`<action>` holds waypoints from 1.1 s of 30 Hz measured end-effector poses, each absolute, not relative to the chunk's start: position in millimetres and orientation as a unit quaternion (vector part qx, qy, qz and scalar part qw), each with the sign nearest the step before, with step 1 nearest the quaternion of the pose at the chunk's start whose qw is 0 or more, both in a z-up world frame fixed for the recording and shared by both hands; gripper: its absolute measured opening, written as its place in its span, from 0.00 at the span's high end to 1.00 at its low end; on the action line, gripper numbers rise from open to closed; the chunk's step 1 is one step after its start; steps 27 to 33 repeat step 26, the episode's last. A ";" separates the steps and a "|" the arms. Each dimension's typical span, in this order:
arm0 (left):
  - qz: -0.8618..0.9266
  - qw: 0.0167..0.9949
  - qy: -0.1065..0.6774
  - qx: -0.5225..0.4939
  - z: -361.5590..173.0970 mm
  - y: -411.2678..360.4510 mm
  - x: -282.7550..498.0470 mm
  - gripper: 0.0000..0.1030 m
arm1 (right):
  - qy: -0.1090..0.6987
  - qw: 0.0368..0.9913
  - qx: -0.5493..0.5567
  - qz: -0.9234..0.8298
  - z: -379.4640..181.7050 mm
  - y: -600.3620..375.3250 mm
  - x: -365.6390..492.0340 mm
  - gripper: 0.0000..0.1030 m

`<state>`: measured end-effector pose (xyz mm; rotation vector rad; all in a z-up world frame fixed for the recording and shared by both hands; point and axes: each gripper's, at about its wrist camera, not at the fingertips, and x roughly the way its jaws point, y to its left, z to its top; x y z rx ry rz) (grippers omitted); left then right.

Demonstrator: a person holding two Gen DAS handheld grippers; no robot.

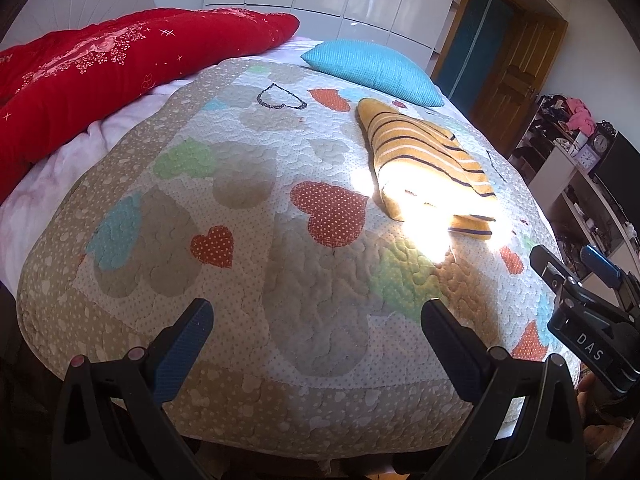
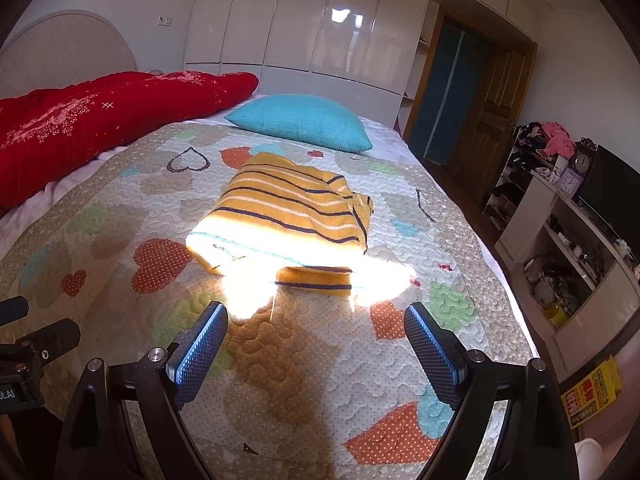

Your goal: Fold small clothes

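A small yellow sweater with dark and white stripes lies folded into a bundle on the heart-patterned quilt, partly in a bright sun patch. A loose sleeve end sticks out at its near edge. It also shows in the left wrist view, far right. My right gripper is open and empty, a short way in front of the sweater. My left gripper is open and empty over bare quilt, well left of the sweater. The right gripper also shows at the right edge of the left wrist view.
A red duvet lies along the left of the bed. A turquoise pillow sits behind the sweater. Shelves with clutter and clocks stand to the right. White wardrobes and a wooden door are at the back.
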<state>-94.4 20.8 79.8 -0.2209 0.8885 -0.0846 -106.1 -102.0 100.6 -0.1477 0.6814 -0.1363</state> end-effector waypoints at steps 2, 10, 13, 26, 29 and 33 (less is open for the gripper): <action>-0.038 0.895 0.432 -0.104 77.7 20.5 -93.6 0.00 | 0.335 0.938 -0.068 -0.067 100.3 -103.9 -106.0 0.10; -0.032 0.892 0.439 -0.100 71.7 20.1 -92.3 0.00 | 0.340 0.936 -0.064 -0.062 95.9 -103.1 -105.8 0.10; -0.030 0.890 0.443 -0.101 68.3 20.8 -90.5 0.00 | 0.343 0.935 -0.065 -0.059 92.7 -101.0 -104.3 0.10; -0.012 0.881 0.468 -0.070 42.7 25.1 -52.8 0.00 | 0.398 0.917 -0.011 -0.029 51.2 -111.0 -72.5 0.09; -0.012 0.881 0.468 -0.070 42.7 25.1 -52.8 0.00 | 0.398 0.917 -0.011 -0.029 51.2 -111.0 -72.5 0.09; -0.012 0.881 0.468 -0.070 42.7 25.1 -52.8 0.00 | 0.398 0.917 -0.011 -0.029 51.2 -111.0 -72.5 0.09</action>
